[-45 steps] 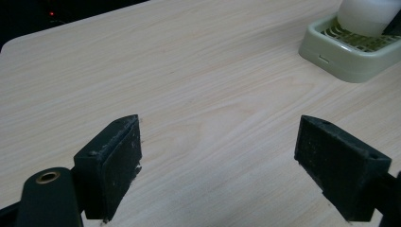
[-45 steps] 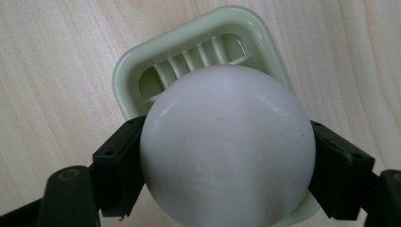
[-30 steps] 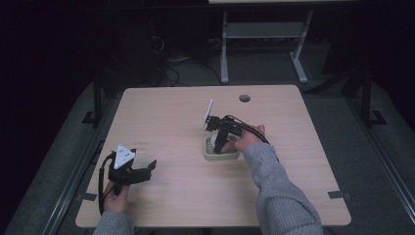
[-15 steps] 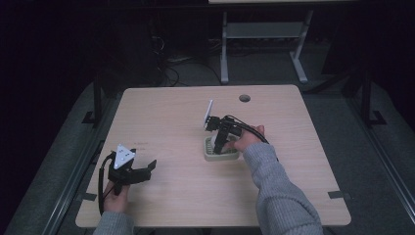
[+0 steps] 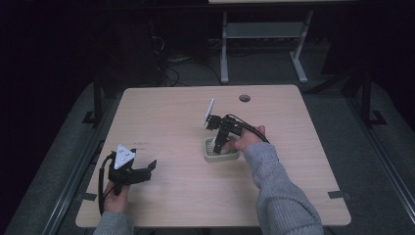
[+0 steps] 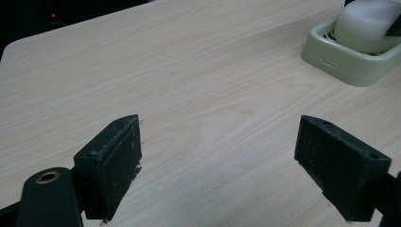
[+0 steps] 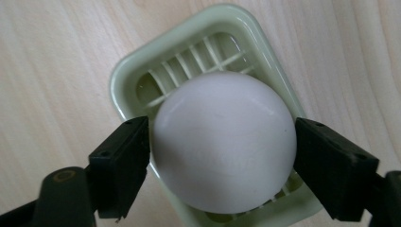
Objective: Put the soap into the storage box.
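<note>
Seen from the high view: right tongs (image 5: 219,146) dipped steeply down into a pale green soap dish (image 5: 221,156) near the middle of the counter (image 5: 166,112), a little right of centre; grey plate tilted up on the far side, cable looping back over the hand. Dish contents blocked there by tongs and hand, so grip impossible to judge from above. Left tongs (image 5: 150,165) low at the near left corner, well apart from the dish, pointing right and slightly far, jaws parted over bare wood. From the left gripper view: both jaws spread wide with nothing between them, hovering just above the counter; dish at the far right, cut off by the frame edge, a white soap (image 6: 366,24) sitting in it with its top cropped and a dark sliver of the other tongs at the corner. From the right gripper view: looking nearly straight down on the rounded white soap (image 7: 222,139), resting on the slatted floor of the dish (image 7: 142,75); long axis of the dish running from near right to far left in this picture, soap lying toward its near end and covering most of the slats. Jaws partly open, one on each side of the soap, pads at or just touching its flanks; real squeeze or bare contact hard to make out. Near rim of the dish hidden under soap and jaws.
</note>
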Demonstrator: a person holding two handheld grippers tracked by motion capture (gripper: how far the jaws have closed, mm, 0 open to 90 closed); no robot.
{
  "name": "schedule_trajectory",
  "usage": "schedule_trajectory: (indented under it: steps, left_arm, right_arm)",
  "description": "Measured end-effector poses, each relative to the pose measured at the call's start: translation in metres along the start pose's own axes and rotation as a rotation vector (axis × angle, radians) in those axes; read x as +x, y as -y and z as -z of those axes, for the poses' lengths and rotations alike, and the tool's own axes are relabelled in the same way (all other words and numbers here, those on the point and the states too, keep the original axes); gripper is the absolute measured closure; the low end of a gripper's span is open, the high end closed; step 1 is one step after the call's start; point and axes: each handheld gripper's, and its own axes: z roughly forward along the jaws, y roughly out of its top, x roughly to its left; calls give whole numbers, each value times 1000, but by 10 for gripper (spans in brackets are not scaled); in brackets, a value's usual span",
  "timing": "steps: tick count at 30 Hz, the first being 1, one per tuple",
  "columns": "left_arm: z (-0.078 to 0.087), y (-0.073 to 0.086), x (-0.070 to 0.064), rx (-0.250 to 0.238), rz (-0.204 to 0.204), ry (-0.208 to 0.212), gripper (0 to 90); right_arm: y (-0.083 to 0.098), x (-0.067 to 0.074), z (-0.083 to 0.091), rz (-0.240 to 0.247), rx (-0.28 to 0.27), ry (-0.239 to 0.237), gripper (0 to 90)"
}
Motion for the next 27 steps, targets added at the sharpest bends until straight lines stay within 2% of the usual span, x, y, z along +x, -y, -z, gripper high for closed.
schedule_trajectory:
  steps: [7,15,18,23,27]
  left_arm:
    - [0,0,0,2,-2,0,152]
    - [0,0,0,0,-2,-1,152]
    - [0,0,0,4,-6,-2,152]
    - [1,0,0,8,-14,-2,152]
    - [0,0,0,-2,-3,0,152]
  right_arm:
    - [5,-2,7,-17,-13,-7,175]
    - [12,-1,17,-30,-37,6,175]
    - [15,0,21,-42,-57,-15,177]
    - [18,2,25,-36,-63,-6,179]
    - [24,1,29,-44,-68,-2,180]
